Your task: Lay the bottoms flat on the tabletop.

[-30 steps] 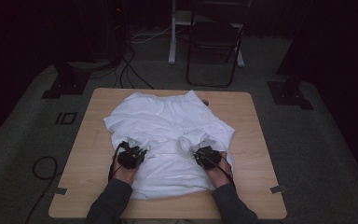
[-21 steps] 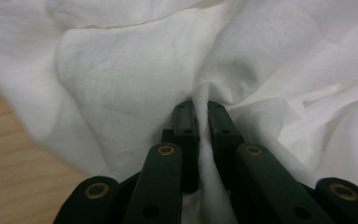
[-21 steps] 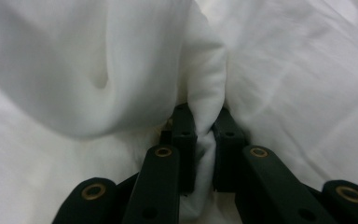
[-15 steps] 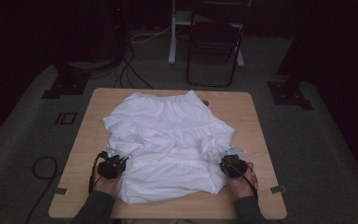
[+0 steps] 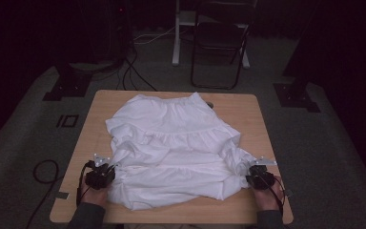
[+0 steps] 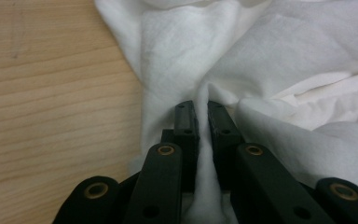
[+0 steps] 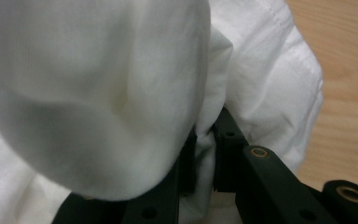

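White garment [image 5: 171, 143]: lay spread over most of the wooden table [image 5: 262, 119], gathered waistband toward the far edge, wide hem toward the person, with rumpled tiers across the middle.
Left gripper [image 5: 100, 172]: sat at the near-left side of the cloth; in the left gripper view its jaws were pressed together on a ridge of fabric that rose between the left gripper's [image 6: 201, 111] tips, so it was pinching the garment [image 6: 270, 60].
Right gripper [image 5: 259, 176]: sat at the near-right side; in the right gripper view a fold of the garment [image 7: 98, 84] bulged over the jaws, and a thin strip of cloth ran between the right gripper's [image 7: 205, 133] nearly closed tips, so it too seemed to be gripping fabric.
Hands: one behind each gripper at the table's near edge, sleeves entering from below.
Table in the close views: bare wood [image 6: 51, 93] just beside the cloth on the left, and bare wood [image 7: 349, 84] beside it on the right.
Step in hand: judged as stretching the lower part sideways, both sides held and drawn apart to flatten it.
Next move calls for: even outward tension from both grippers, then either lowering the taut cloth flat or lifting both sides together for a fold; the wrinkled middle suggested more smoothing was needed.
Risk: a thin pinch could slip under the pull.
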Tool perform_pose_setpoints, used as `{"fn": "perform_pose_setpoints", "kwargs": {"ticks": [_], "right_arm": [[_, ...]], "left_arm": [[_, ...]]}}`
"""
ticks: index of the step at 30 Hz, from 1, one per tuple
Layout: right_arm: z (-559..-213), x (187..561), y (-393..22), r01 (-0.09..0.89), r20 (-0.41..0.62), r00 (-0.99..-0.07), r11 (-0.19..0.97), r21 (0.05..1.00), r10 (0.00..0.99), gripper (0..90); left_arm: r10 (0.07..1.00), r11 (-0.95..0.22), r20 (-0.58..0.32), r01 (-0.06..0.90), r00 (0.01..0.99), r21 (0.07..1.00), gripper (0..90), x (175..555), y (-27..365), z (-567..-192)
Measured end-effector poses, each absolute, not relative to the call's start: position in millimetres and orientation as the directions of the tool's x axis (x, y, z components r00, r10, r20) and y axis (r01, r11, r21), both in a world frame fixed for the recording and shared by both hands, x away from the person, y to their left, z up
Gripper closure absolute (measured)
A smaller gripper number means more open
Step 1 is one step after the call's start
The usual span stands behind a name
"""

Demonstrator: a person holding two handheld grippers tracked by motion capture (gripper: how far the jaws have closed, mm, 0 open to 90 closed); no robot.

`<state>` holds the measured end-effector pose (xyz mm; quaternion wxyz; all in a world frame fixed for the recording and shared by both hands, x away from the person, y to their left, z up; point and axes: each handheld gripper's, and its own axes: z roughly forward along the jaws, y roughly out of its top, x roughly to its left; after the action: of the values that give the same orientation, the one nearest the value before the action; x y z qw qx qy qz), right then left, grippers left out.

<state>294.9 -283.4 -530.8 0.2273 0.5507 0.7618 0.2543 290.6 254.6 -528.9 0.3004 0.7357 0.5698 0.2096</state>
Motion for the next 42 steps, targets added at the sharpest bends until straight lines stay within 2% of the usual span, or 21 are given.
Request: {"fn": "perform_pose_setpoints", "kwargs": {"ticks": [5,9,13,19,24,30,32,37,42], "right_arm": [[-531,286,-290,0.729,-0.057,-0.277,0.249,0.638,0.959,80.8],[-521,281,-291,0.691,-0.056,-0.304,0.261,0.675,0.951,66.1],[-499,273,-292,0.623,-0.040,-0.325,0.245,0.743,0.945,58.1],[-462,267,-277,0.508,-0.063,-0.384,0.268,0.819,0.921,55.4],[-446,274,-250,0.442,-0.084,-0.457,0.308,0.842,0.885,56.1],[-452,292,-217,0.428,-0.108,-0.509,0.360,0.829,0.854,64.3],[-458,299,-210,0.436,-0.105,-0.517,0.367,0.822,0.850,66.4],[-475,314,-198,0.470,-0.092,-0.524,0.377,0.798,0.847,67.5],[-500,333,-196,0.530,-0.124,-0.491,0.409,0.743,0.862,67.3]], "left_arm": [[0.965,-0.160,-0.039,0.706,0.258,0.690,81.4,290,254,-529],[0.963,-0.158,-0.038,0.672,0.267,0.723,64.7,286,255,-518],[0.960,-0.158,-0.033,0.640,0.276,0.752,57.3,284,254,-503],[0.943,-0.212,0.010,0.574,0.333,0.791,51.4,286,237,-480],[0.922,-0.250,0.025,0.545,0.386,0.800,49.6,298,213,-471],[0.884,-0.319,0.054,0.515,0.465,0.796,48.6,317,175,-472],[0.871,-0.341,0.060,0.512,0.488,0.788,47.6,323,163,-475],[0.860,-0.392,0.084,0.548,0.503,0.739,38.3,342,139,-492],[0.869,-0.413,0.102,0.595,0.485,0.689,36.4,355,133,-514]]}}
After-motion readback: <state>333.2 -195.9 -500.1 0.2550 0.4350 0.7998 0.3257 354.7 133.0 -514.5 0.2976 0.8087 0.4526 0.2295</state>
